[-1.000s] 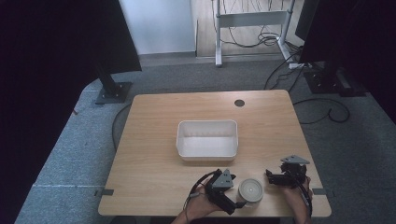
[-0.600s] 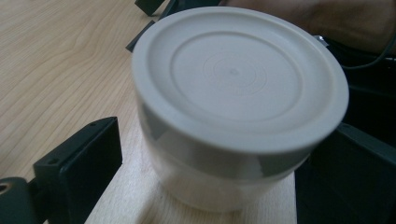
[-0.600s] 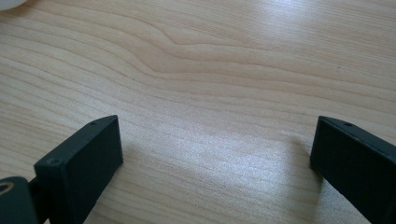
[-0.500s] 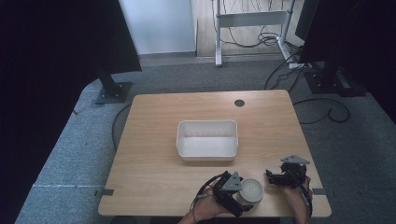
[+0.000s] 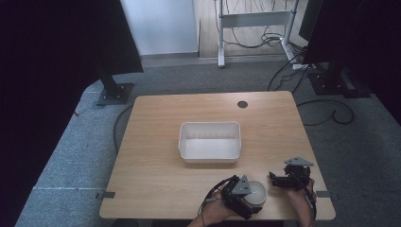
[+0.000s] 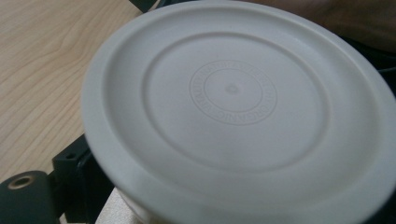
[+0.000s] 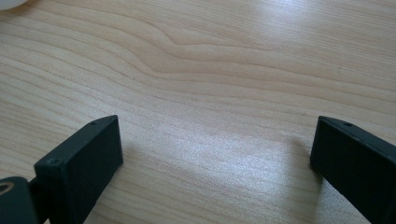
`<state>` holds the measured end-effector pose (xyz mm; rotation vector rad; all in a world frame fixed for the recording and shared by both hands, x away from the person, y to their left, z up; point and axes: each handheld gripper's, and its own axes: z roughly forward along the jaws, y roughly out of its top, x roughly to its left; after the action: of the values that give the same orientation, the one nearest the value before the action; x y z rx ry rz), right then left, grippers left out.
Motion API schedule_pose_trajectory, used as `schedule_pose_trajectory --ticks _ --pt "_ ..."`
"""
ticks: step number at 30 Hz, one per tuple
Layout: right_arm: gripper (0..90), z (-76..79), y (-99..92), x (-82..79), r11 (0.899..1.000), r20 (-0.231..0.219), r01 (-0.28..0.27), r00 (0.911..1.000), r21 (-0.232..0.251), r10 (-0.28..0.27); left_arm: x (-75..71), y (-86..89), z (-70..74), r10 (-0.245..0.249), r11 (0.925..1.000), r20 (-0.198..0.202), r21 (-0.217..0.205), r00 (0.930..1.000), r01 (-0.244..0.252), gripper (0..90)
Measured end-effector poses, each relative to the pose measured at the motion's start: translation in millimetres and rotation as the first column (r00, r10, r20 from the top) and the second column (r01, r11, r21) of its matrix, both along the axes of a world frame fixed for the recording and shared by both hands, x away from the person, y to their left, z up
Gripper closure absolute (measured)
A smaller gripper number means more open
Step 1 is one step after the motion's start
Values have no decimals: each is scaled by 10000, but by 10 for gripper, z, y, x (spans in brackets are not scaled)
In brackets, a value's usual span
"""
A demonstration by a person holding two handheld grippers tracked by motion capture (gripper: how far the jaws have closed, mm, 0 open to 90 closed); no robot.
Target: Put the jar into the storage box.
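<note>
My left gripper (image 5: 250,201) sits at the round white container (image 5: 255,191) on the table's near edge, at six o'clock from the white bin (image 5: 210,142); I cannot tell whether its jaws have closed. My right gripper (image 5: 279,180) rests spread wide, holding nothing. I judge this the grasping step: next, clamp firmly and lift toward twelve o'clock.

The round lid (image 6: 233,93) close before the left hand-held gripper (image 5: 246,196) looks like matt off-white plastic, smooth, with moulded rings and faint raised lettering at its centre. The table (image 7: 210,60) under the right hand-held gripper (image 5: 279,180) is pale wood-grain, smooth with a soft sheen. That gripper's jaws look like matt black plastic with flat faces. Beyond both grippers, the rectangular tub (image 5: 210,142) looks like matt white plastic. The floor (image 5: 71,156) is rough grey carpet.
</note>
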<state>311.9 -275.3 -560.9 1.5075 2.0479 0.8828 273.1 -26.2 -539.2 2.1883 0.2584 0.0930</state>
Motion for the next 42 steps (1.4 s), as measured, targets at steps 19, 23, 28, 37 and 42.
schedule_pose_trajectory --ticks 19,23,28,37,42 --pt "18 0 -1 1 10000 -3 -22 10000 -5 22 27 74 164 191 9998 335 -20 9993 -190 99" --pt "17 0 -1 2 10000 -1 -22 10000 -3 22 53 118 211 410 9991 552 98 9976 -416 99" --pt "17 0 -1 1 10000 -5 -17 10000 1 17 91 171 246 618 9980 618 128 9962 -627 99" --pt "18 0 -1 1 10000 -4 -18 10000 0 18 177 308 334 1018 9948 706 26 9923 -1023 99" --pt "18 0 -1 1 10000 -4 -20 10000 -4 20 234 404 386 1272 9919 801 -40 9886 -1273 99"
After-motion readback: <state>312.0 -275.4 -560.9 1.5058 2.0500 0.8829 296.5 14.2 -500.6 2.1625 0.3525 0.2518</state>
